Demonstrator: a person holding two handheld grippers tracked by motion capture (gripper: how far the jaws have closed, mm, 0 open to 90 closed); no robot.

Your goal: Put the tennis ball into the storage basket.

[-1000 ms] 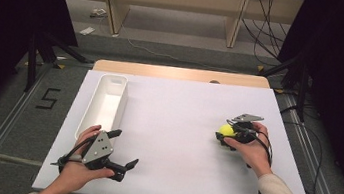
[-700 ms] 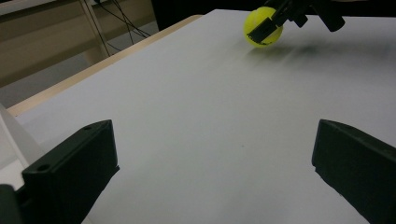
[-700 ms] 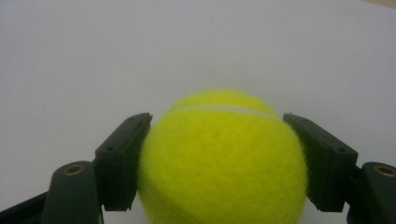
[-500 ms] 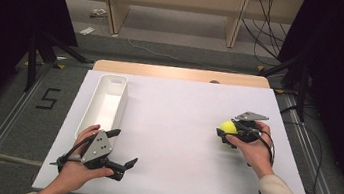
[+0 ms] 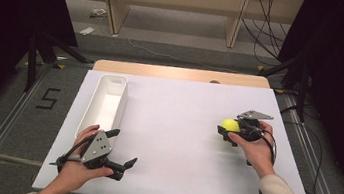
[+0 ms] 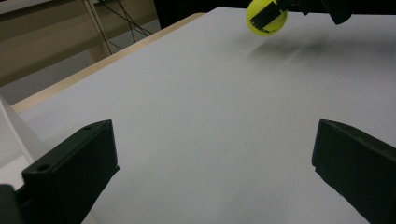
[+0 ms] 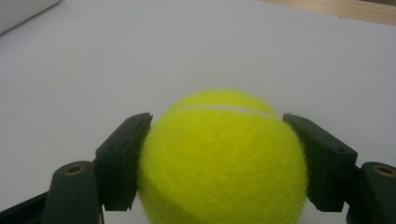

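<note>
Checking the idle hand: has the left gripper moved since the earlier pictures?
No. The left gripper lies at the same spot below the white tray near the table's front edge.

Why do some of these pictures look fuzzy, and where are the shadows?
Right gripper view: the tennis ball sits so close its fuzz looks soft. Left gripper view: a smeared shadow lies under the ball. High view: the white table is evenly lit, its surroundings dark.

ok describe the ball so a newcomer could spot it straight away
Start at the white table and go to its right side. There the right hand-held gripper is clamped on the tennis ball. It is the one bright yellow, fuzzy, round thing; the tray opposite is white and long.
</note>
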